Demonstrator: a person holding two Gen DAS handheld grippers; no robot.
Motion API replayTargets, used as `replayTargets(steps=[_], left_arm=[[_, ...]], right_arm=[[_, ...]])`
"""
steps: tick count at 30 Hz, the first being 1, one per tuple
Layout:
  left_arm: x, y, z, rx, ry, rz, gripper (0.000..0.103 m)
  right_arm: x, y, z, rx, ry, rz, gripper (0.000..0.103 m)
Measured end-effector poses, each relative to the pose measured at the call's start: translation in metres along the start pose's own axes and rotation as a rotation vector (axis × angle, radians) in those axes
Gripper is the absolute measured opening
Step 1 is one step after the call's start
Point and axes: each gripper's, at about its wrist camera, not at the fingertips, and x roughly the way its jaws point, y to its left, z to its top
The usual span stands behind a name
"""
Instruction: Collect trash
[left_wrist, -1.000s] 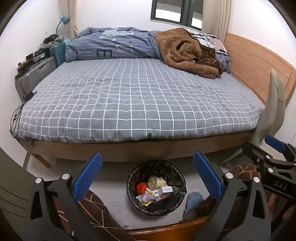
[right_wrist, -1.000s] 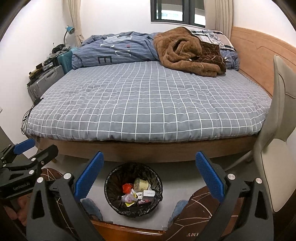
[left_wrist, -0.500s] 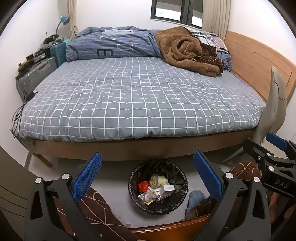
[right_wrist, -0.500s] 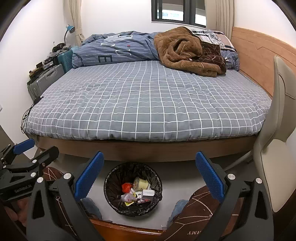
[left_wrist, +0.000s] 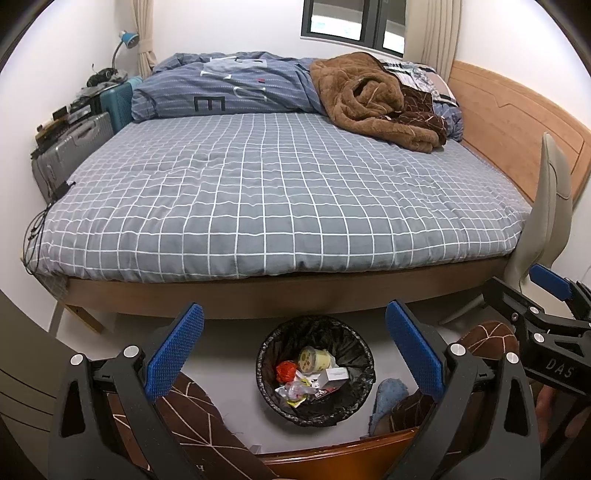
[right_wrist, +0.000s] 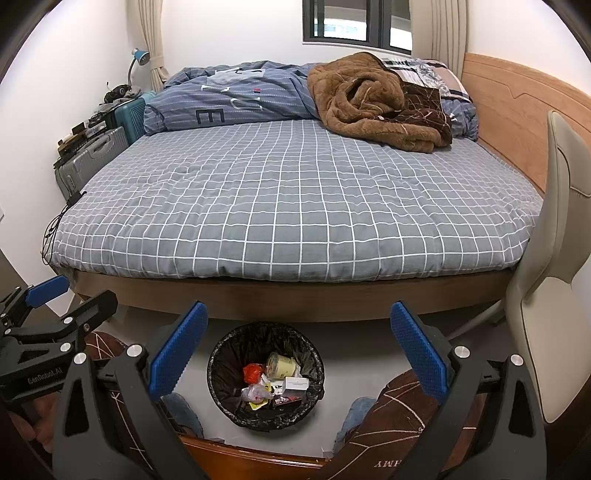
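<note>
Hovering wide open and empty, left hand-held gripper (left_wrist: 293, 349) and right hand-held gripper (right_wrist: 297, 349) barely drifted since a second ago. Trash sits in bin (left_wrist: 316, 371), lower centre; collection looks finished.

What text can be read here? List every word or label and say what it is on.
"E": big dark letter on the blue striped duvet; paler letters above it are too creased to read.
"DAS": on the right hand-held gripper, seen from the left wrist.
"GenRobot.AI": on the left hand-held gripper, seen from the right wrist.
Packaging in the trash bin: print too small to read.
</note>
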Motion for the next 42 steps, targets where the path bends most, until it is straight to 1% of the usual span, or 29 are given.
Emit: replayTargets(steps=[17, 22, 28, 42], left_arm=[[0.0013, -0.0008, 0.0003, -0.004, 0.013, 0.020, 0.097], [0.0020, -0.0038, -0.0001, 0.018, 0.005, 0.039, 0.097], [0.0041, -0.0035, 0.0002, 0.008, 0.018, 0.030, 0.097], [0.0072, -0.0031, -0.0001, -0.001, 0.018, 0.045, 0.097]], right_arm=[[0.0032, 0.0012, -0.0026, -0.001, 0.007, -0.005, 0.095], [0.0041, 0.0009, -0.0035, 0.003, 0.008, -0.004, 0.095], [0.0041, 0.0002, -0.0027, 0.004, 0.009, -0.001, 0.095], [0.0050, 0.0003, -0.0032, 0.005, 0.010, 0.001, 0.095]])
